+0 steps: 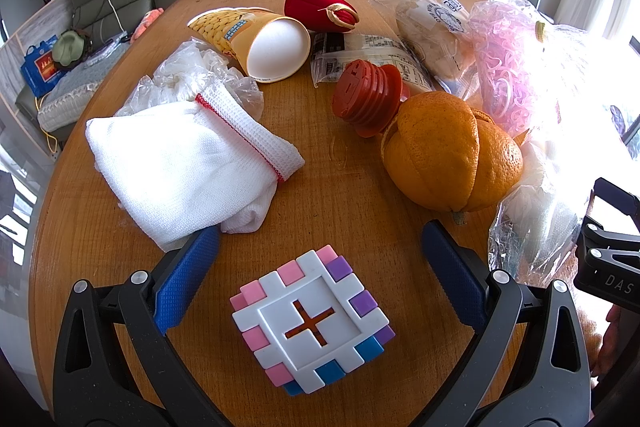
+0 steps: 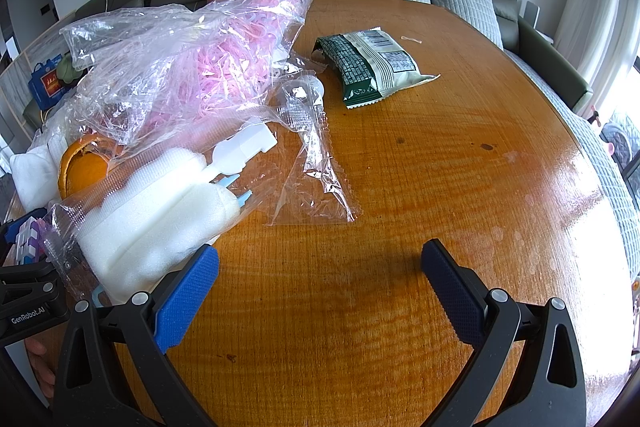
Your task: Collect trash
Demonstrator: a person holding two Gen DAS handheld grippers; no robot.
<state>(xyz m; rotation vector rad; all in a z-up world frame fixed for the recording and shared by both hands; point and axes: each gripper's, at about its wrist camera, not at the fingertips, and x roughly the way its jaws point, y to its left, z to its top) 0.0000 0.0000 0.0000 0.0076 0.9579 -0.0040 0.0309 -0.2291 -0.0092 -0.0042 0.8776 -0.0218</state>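
Hovering wide open and empty over the table (image 2: 400,187), the left gripper (image 1: 320,251) and right gripper (image 2: 320,259) seem mid-selection; probably the crumpled wrapper (image 2: 320,163) at twelve o'clock next.

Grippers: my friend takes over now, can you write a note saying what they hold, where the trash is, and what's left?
Left gripper: open, empty, over the puzzle cube.
Right gripper: open, empty, over bare table.
Trash on the table: cup, orange peel, snack bag, clear wrapper, pink-strip bag.
No bin in view; nothing looks collected yet. All of it is left.
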